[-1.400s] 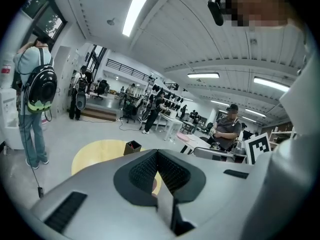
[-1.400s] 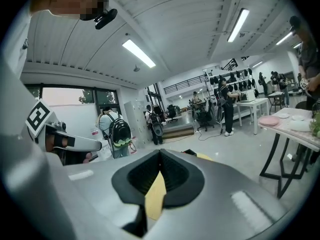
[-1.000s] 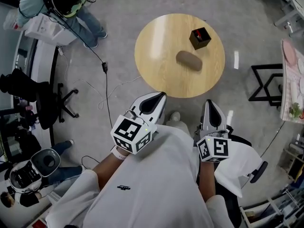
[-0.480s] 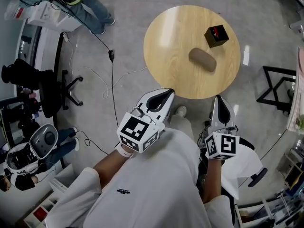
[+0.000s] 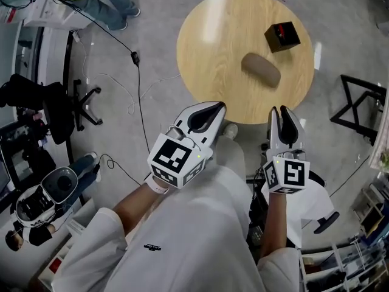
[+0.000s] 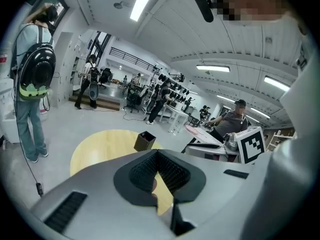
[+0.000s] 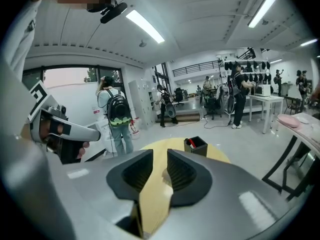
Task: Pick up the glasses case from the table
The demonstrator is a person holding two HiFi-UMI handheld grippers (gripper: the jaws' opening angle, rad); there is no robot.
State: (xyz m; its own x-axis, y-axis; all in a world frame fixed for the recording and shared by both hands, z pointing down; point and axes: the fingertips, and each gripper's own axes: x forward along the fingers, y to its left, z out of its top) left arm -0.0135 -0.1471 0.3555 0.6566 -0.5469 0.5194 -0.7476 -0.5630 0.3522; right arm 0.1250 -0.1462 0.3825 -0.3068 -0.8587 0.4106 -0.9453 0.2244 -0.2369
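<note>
The brown oval glasses case (image 5: 261, 69) lies on the round wooden table (image 5: 213, 47), right of its middle. Both grippers hover short of the table's near edge, off the case. My left gripper (image 5: 216, 106) is at the near left rim and is shut with nothing in it; in the left gripper view its pads (image 6: 150, 166) meet at the tips. My right gripper (image 5: 284, 112) is nearer the case, at the table's near right edge. Its jaws have just been opening and stand a little apart (image 7: 160, 159), with only tabletop showing between them.
A black open box (image 5: 281, 36) with something red inside stands on the table just beyond the case. A cable (image 5: 137, 90) and an office chair (image 5: 67, 108) are on the floor to the left, and a black metal frame (image 5: 358, 105) to the right. A person with a backpack (image 6: 32, 84) stands beyond the table.
Both grippers have moved forward to the table's near edge. The right gripper's jaws, shut before, now show a narrow gap. The left jaws remain shut.
</note>
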